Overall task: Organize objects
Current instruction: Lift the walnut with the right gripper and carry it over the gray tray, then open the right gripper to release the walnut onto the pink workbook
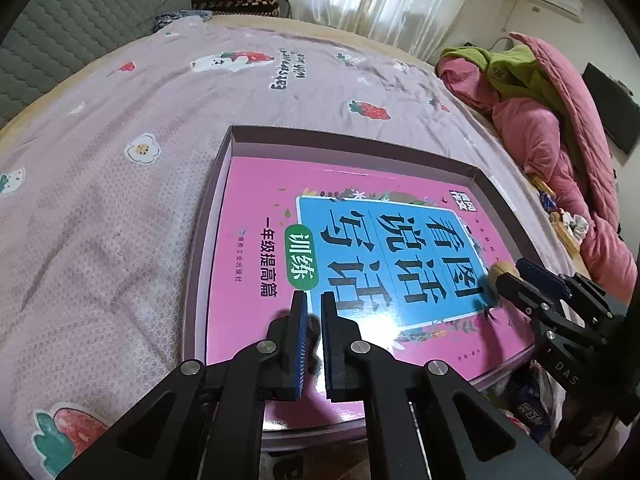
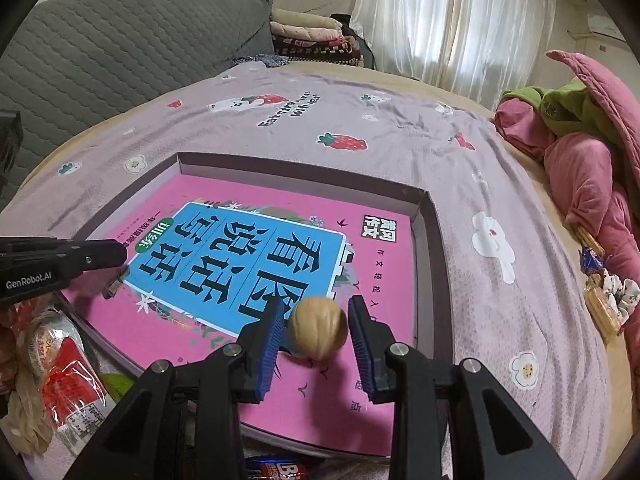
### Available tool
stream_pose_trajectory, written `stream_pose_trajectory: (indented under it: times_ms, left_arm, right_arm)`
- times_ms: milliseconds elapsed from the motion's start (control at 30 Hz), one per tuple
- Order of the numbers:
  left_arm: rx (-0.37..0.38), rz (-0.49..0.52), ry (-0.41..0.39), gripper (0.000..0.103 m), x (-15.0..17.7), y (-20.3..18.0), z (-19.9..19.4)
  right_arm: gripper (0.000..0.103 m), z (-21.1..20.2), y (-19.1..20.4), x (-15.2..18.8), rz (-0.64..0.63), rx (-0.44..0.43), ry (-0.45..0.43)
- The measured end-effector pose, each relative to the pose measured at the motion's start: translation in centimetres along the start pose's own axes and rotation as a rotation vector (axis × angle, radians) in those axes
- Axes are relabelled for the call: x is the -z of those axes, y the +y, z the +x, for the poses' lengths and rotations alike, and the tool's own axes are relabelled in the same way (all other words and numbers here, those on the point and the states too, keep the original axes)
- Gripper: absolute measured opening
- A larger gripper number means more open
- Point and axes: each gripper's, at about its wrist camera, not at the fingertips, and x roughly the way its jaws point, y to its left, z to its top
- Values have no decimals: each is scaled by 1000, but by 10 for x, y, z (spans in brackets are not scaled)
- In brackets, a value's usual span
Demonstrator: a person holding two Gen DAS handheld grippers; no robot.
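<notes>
right hand-held gripper (image 2: 316,322): fingers apart, straddling the walnut (image 2: 318,328), left pad touching or nearly so, right pad clear | left hand-held gripper (image 1: 314,312): nearly together, holding nothing | walnut rests on pink book (image 2: 200,256) inside shallow box (image 2: 430,240) on the bed (image 2: 400,136) | risk: round nut rolls on the glossy cover if one pad nudges it first

The box (image 2: 424,216) lies on the bed (image 2: 500,320). Inside the box lies a book (image 2: 200,216), and a walnut (image 2: 318,328) rests on the book near the box's right wall. Quilts (image 2: 580,168) lie right of the box.
</notes>
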Motion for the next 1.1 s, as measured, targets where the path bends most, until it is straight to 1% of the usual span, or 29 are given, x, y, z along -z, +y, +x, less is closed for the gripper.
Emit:
stream_pose_trajectory:
  times_ms: [100, 267, 367, 467, 533, 567, 633, 667, 700, 800, 967, 1033, 1067, 1100]
  left_arm:
    - [-1, -5, 8, 11, 0, 1, 2]
    - [-1, -1, 9, 13, 1, -1, 2]
    - [3, 2, 7, 16, 1, -1, 2]
    - [5, 3, 4, 18, 1, -2, 1]
    - [6, 2, 1, 19, 0, -2, 0]
    - [10, 2, 0, 22, 0, -2, -1]
    - [12, 5, -10, 31, -1, -3, -4]
    - [3, 9, -17, 45, -1, -4, -5]
    - [-4, 9, -20, 56, -1, -4, -6]
    - [-3, 0, -25, 57, -2, -1, -8]
    - [-16, -1, -31, 57, -3, 0, -9]
    - [-14, 7, -38, 58, -4, -2, -12]
    - [-13, 9, -42, 59, -4, -3, -14]
    - [-8, 10, -51, 63, -4, -4, -16]
  right_arm:
    - [33, 0, -1, 0, 7, 4, 3]
    - [34, -1, -2, 0, 13, 6, 0]
    - [34, -2, -3, 0, 14, 8, -5]
    - [34, -4, -3, 0, 14, 9, -10]
    - [37, -5, -3, 0, 15, 9, -12]
    - [37, -5, -3, 0, 15, 9, -13]
    - [39, -6, -5, -1, 18, 11, -15]
    - [39, -6, -5, -1, 18, 10, -14]
    - [41, -6, -6, -1, 19, 11, -15]
    - [46, -8, -7, -1, 23, 12, -19]
    - [47, -12, -8, -1, 26, 19, -32]
    - [50, -13, -9, -1, 29, 18, -34]
    - [51, -15, -9, -1, 30, 18, -38]
    - [53, -16, -9, -1, 32, 18, -42]
